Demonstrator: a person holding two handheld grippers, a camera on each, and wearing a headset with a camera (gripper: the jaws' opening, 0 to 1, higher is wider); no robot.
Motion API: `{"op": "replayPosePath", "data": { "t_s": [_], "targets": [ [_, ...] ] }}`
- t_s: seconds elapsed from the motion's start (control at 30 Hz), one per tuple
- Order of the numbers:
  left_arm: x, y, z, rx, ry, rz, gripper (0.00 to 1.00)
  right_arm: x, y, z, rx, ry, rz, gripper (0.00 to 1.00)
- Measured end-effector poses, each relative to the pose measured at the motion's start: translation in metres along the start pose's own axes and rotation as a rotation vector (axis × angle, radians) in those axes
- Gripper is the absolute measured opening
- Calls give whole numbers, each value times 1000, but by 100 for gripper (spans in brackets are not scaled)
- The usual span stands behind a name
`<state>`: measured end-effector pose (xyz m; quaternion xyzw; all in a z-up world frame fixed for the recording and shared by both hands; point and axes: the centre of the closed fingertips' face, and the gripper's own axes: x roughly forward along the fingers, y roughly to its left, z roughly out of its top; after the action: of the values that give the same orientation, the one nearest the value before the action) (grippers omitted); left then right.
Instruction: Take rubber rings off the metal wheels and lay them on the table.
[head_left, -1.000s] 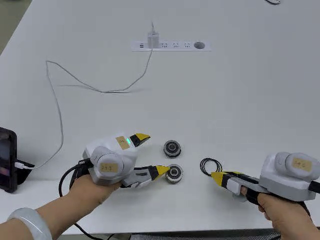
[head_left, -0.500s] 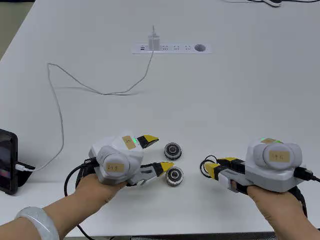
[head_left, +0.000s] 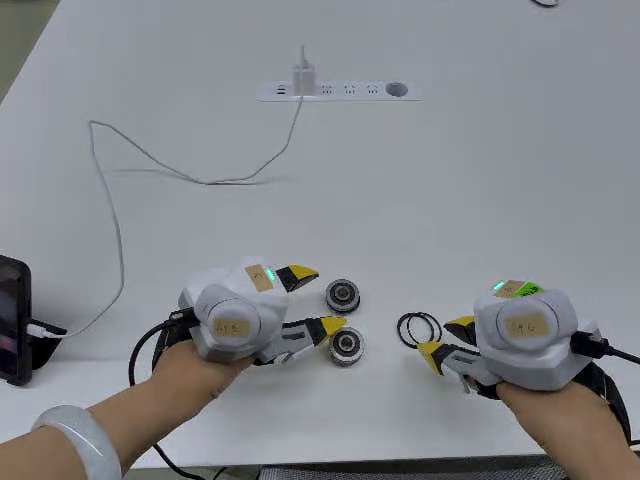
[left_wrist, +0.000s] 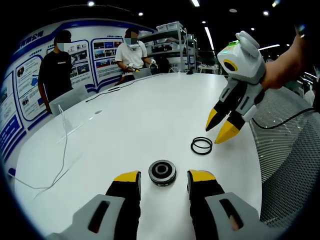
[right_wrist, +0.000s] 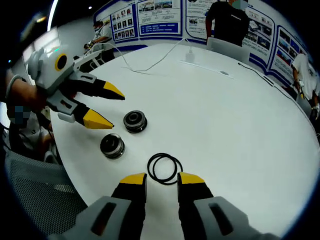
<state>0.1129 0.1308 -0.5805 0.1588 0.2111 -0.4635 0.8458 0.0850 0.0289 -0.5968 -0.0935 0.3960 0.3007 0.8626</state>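
Two small metal wheels with dark outer bands lie side by side on the white table, the far wheel (head_left: 343, 294) and the near wheel (head_left: 347, 345). My left gripper (head_left: 318, 298) is open just left of them, its fingertips close to both. In the left gripper view a wheel (left_wrist: 162, 172) sits just ahead of the gap between its jaws. Two thin black rubber rings (head_left: 419, 328) lie overlapping on the table to the right. My right gripper (head_left: 446, 338) is open right behind the rings (right_wrist: 165, 168), holding nothing.
A white power strip (head_left: 338, 91) lies at the far side, with a grey cable (head_left: 110, 210) looping to a dark device (head_left: 12, 318) at the table's left edge. The near table edge runs just under both hands. People stand beyond the table (left_wrist: 150, 115).
My right gripper has rolled upright and drawn in behind the rings. The left gripper has edged right, closer to the wheels. Wheels and rings lie where they were.
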Motion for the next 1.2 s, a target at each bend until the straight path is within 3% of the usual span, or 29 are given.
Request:
{"op": "replayPosePath", "data": {
  "t_s": [0.27,0.47,0.73,1.2],
  "targets": [
    [3,-2,2,8,6,-6,29,7,10,24,79,-57,59,23],
    [10,1,0,17,36,3,26,12,16,38,129,-92,89,19],
    [19,7,-1,19,67,16,21,18,22,45,127,-102,107,17],
    [30,4,-3,38,109,-1,16,27,23,54,123,-105,127,15]
  ]
}}
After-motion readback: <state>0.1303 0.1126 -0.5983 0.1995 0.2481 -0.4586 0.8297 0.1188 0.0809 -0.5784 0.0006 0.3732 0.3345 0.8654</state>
